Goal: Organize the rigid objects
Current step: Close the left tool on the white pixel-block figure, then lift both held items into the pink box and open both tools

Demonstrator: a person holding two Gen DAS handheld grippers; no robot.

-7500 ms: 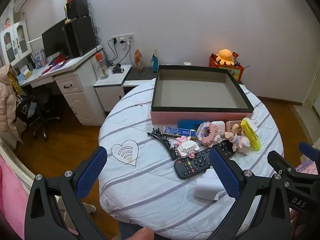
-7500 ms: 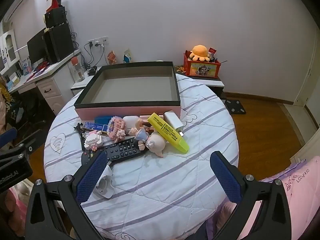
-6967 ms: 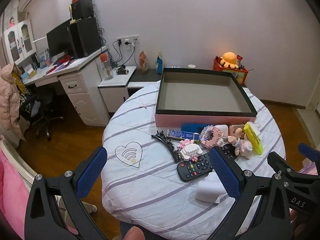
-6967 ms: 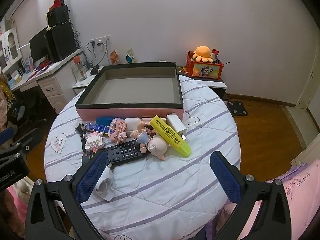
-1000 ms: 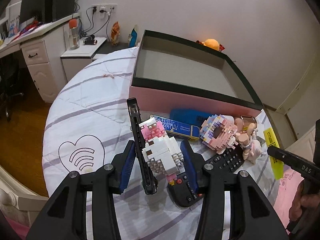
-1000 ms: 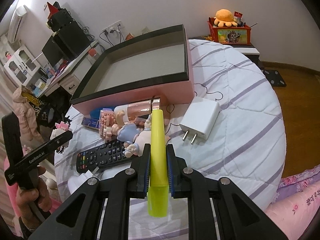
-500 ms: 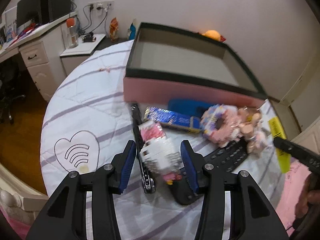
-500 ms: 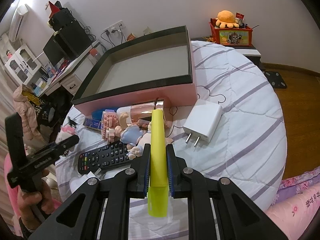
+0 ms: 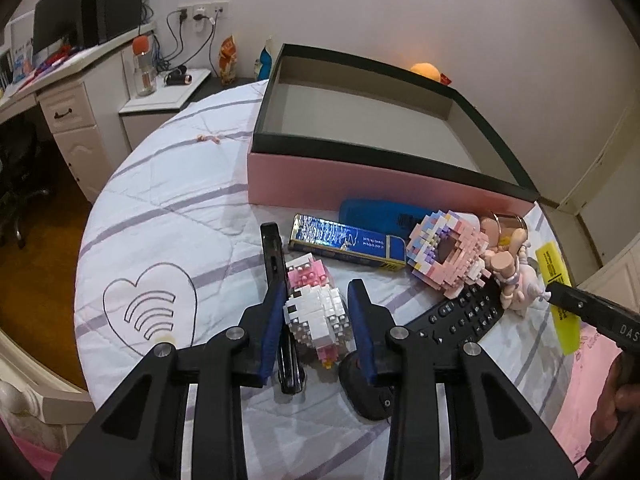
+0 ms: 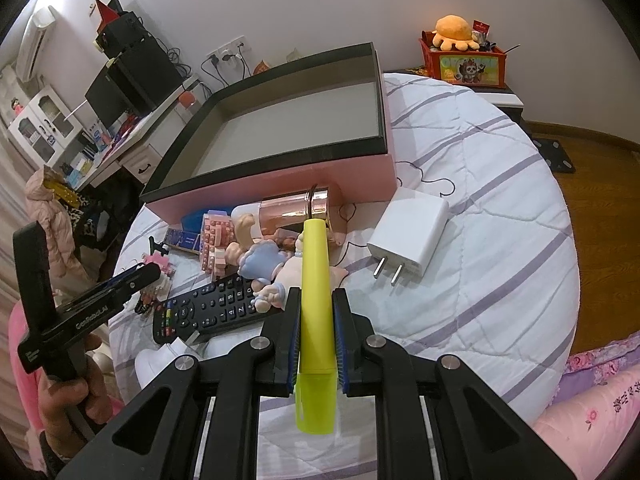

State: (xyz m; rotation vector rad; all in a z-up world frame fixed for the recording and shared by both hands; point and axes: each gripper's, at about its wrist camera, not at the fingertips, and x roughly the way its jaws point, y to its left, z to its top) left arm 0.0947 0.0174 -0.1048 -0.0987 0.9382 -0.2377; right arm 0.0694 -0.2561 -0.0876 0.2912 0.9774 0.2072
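On round table (image 9: 168,208), white quilted cover with purple stripes, stitched heart outline (image 9: 150,312) at far left. Next over: left gripper (image 9: 316,320), blue pads clamped on pink-and-white brick figure (image 9: 316,312); cannot tell whether figure is lifted or touching the cover. Black hair clip (image 9: 276,276) lying lengthwise just beside left pad, partly under it. Behind, toward the middle: open pink box (image 9: 360,188) with black rim, interior bare grey. Against its front wall: blue case (image 9: 380,214), then flat blue tin (image 9: 344,246) in front of it. Right of tin: pink-purple brick ring (image 9: 448,252), leaning on small doll figures (image 9: 508,272). Black remote (image 10: 216,312) below them, angled, buttons up. Rose-gold cylinder (image 10: 296,210) on its side touching box front. Right gripper (image 10: 316,334), pads shut tight on yellow highlighter (image 10: 316,280), marker pointing forward over the doll pile, rear end sticking out behind the pads, held above the cover. Further right: white plug charger (image 10: 412,236), prongs toward camera, well apart from the pile. Orange plush (image 10: 456,30) on red crate off table, far right.
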